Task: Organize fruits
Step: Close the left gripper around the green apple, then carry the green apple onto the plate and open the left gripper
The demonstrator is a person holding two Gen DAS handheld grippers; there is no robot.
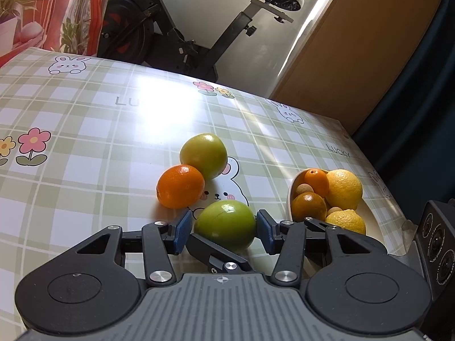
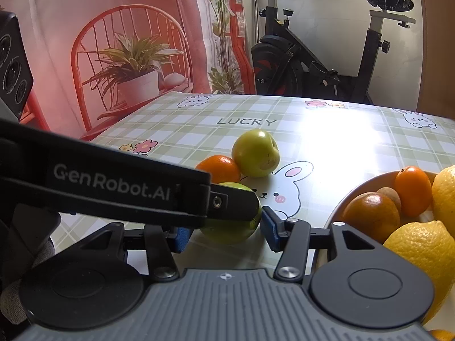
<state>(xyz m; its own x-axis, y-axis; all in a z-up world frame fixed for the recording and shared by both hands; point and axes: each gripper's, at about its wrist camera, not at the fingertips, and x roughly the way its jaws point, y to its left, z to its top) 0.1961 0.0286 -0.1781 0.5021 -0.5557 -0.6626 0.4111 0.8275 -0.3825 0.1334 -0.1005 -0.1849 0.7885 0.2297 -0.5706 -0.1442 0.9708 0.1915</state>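
Note:
A green apple [image 1: 224,224] rests on the checked tablecloth [image 1: 85,130]. My left gripper [image 1: 224,214] has its blue pads against the apple's two sides. In the right wrist view the same green apple [image 2: 227,231] sits between the pads of my right gripper [image 2: 224,224], which touch it too. The left gripper's black finger [image 2: 236,204] crosses over its front. An orange [image 1: 180,186] and a yellow-green apple [image 1: 204,155] lie just behind. A white bowl [image 1: 290,196] to the right holds lemons [image 1: 344,189] and small oranges [image 1: 308,206].
An exercise bike [image 1: 170,42] stands beyond the table's far edge. A wooden door [image 1: 355,56] is at the back right, where the table ends close behind the bowl. A red backdrop with printed plants [image 2: 128,56] hangs on the left. The bowl's rim [image 2: 349,193] is close to my right finger.

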